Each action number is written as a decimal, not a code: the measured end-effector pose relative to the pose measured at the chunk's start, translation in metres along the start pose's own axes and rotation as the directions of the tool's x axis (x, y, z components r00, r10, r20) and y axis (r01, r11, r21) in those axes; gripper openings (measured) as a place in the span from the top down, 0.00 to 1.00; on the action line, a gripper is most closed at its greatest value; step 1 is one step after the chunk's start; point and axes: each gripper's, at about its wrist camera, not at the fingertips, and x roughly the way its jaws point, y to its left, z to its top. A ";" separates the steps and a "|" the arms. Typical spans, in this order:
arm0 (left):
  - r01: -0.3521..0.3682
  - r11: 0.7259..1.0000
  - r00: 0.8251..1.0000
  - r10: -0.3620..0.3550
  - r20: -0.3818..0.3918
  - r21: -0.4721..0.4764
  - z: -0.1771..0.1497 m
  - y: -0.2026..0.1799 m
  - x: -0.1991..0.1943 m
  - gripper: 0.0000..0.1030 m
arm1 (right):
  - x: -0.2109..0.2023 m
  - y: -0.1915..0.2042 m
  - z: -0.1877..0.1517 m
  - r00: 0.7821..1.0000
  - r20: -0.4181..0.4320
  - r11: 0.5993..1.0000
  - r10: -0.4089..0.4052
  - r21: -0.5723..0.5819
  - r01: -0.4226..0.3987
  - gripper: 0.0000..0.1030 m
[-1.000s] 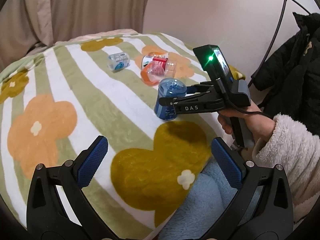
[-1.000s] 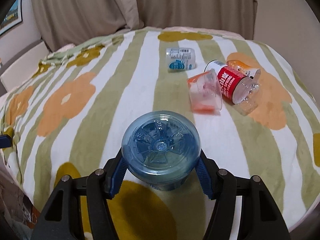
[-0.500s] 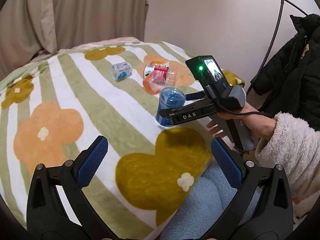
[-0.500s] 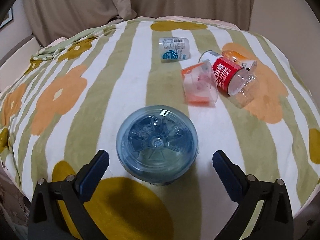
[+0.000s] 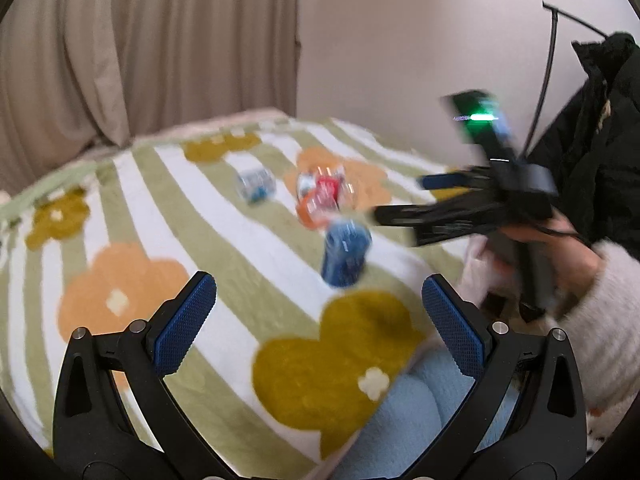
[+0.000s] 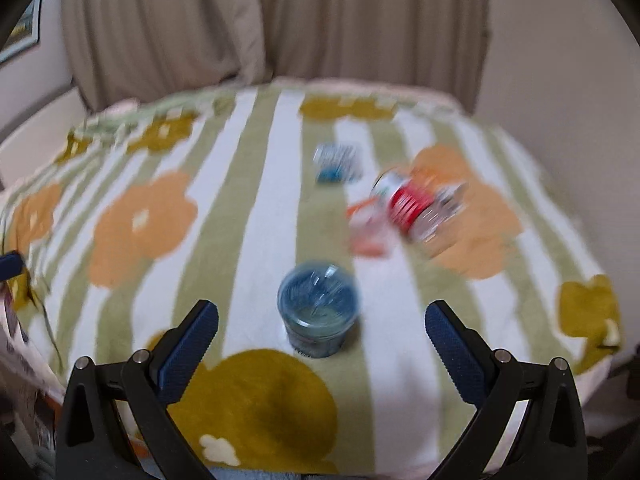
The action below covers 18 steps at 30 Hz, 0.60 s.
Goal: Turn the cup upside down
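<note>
A blue transparent cup stands upside down on the flowered blanket, its base facing up; it also shows in the left wrist view. My right gripper is open and empty, drawn back from the cup, which sits between and beyond its fingertips. In the left wrist view the right gripper is lifted to the right of the cup, blurred. My left gripper is open and empty, low over the blanket's near edge, well short of the cup.
Behind the blue cup lie an orange cup, a red-labelled clear bottle and a small clear cup with a blue label. The striped blanket ends at curtains behind and a wall to the right. A black coat hangs at right.
My right gripper let go of the upside-down blue cup, opened wide, then pulled back and up away from it. The cup stays standing. The left gripper has barely moved.
</note>
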 end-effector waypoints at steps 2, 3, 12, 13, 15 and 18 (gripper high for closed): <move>-0.017 1.000 0.998 0.018 0.055 -0.014 0.019 0.003 -0.008 0.00 | -0.041 -0.001 0.005 0.995 0.093 0.999 -0.035 0.035 0.032 0.00; -0.027 0.999 0.995 0.030 0.092 -0.028 0.032 0.005 -0.013 0.00 | -0.064 -0.001 0.007 0.988 0.145 0.997 -0.057 0.053 0.050 0.00; -0.079 0.997 0.951 0.080 0.298 -0.014 0.094 -0.021 -0.039 0.00 | -0.195 0.007 -0.002 0.841 0.408 0.931 -0.355 0.236 0.279 0.00; -0.095 0.995 0.945 0.094 0.313 -0.011 0.094 -0.027 -0.039 0.00 | -0.201 0.007 -0.005 0.824 0.420 0.921 -0.381 0.252 0.298 0.00; -0.118 0.993 0.938 0.115 0.327 -0.013 0.089 -0.034 -0.038 0.00 | -0.209 0.011 -0.013 0.798 0.429 0.902 -0.423 0.287 0.324 0.00; -0.136 0.991 0.937 0.135 0.322 -0.020 0.071 -0.045 -0.031 0.00 | -0.212 0.018 -0.028 0.761 0.444 0.877 -0.473 0.327 0.354 0.00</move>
